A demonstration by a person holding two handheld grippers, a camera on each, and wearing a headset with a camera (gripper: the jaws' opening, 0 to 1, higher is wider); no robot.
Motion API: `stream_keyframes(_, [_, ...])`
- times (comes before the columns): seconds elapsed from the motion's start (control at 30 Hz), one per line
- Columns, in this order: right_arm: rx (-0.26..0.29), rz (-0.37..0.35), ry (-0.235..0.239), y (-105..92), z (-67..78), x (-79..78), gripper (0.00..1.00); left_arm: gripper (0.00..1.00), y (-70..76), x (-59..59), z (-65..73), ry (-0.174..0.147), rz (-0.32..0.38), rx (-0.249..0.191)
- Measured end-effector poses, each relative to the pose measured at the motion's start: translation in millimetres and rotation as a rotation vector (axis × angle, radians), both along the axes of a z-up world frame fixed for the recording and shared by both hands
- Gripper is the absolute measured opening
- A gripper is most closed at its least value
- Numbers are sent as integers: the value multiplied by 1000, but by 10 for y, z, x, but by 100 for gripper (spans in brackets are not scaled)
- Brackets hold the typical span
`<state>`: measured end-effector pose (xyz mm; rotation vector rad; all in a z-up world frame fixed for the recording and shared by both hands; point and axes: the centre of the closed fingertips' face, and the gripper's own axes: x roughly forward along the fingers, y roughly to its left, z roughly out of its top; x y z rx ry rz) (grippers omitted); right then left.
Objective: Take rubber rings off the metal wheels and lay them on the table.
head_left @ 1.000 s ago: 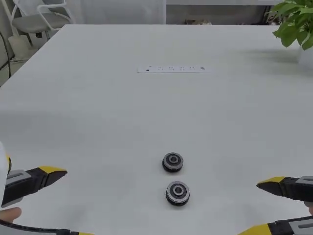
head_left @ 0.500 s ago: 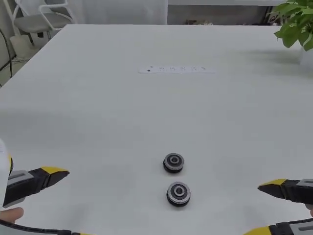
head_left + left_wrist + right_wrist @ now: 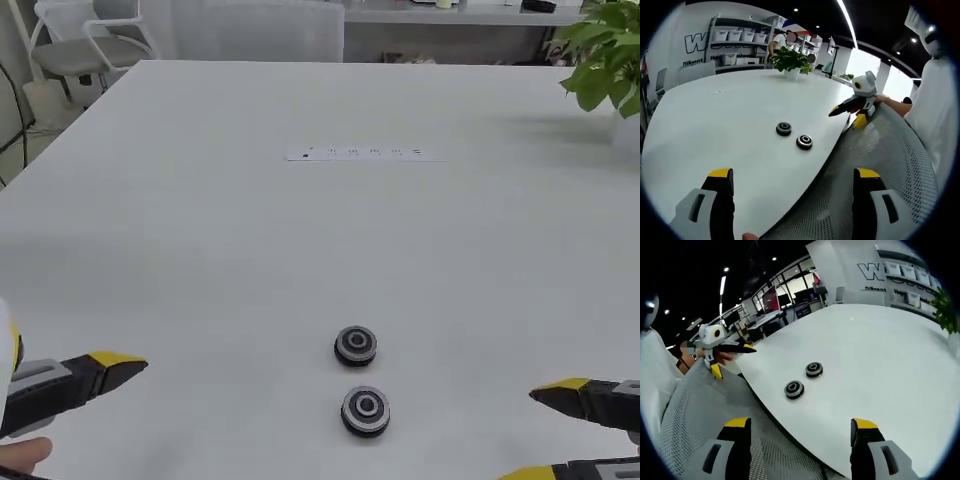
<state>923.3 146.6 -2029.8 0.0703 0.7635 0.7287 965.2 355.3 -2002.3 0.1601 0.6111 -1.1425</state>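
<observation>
Left gripper [image 3: 793, 173] jaws wide apart, empty; right gripper [image 3: 800, 422] likewise; far wheel [image 3: 356, 345], near wheel [image 3: 365, 411] untouched.

An open-plan office: a big white worktop [image 3: 250, 230] with a swivel chair [image 3: 85, 45] at its far corner, a potted plant [image 3: 600, 55], shelves of storage boxes [image 3: 737, 36] beside large wall lettering [image 3: 879, 270], desks with monitors [image 3: 771, 299], and ceiling strip lights [image 3: 846, 20].
</observation>
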Motion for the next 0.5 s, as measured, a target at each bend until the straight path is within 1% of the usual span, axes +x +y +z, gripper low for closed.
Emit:
stream_keyframes(0.03, [0,3,-4,4,8,0,81,99,-9,-6,27,-13,-13,-2])
stream_keyframes(0.13, [-13,12,-27,3,41,13,80,99,-31,-24,44,-23,-42,17])
stream_keyframes(0.2, [1,16,-41,18,88,30,80,99,-49,-50,67,-44,-76,32])
stream_keyframes(0.23, [5,24,-59,34,124,47,80,99,-68,-60,98,-52,-89,29])
stream_keyframes(0.27, [-3,35,-80,35,148,66,78,99,-82,-58,125,-57,-93,24])
stream_keyframes(0.3, [-14,38,-91,28,164,80,77,99,-97,-52,154,-62,-96,17])
stream_keyframes(0.37, [-27,35,-93,16,190,116,75,99,-129,-38,206,-72,-106,8])
stream_keyframes(0.4, [-34,33,-96,9,209,147,76,98,-150,-32,238,-86,-122,5])
stream_keyframes(0.43, [-38,34,-104,9,229,168,77,98,-162,-27,256,-93,-128,4])
stream_keyframes(0.5, [-42,47,-125,28,292,214,76,98,-189,4,292,-99,-132,6])
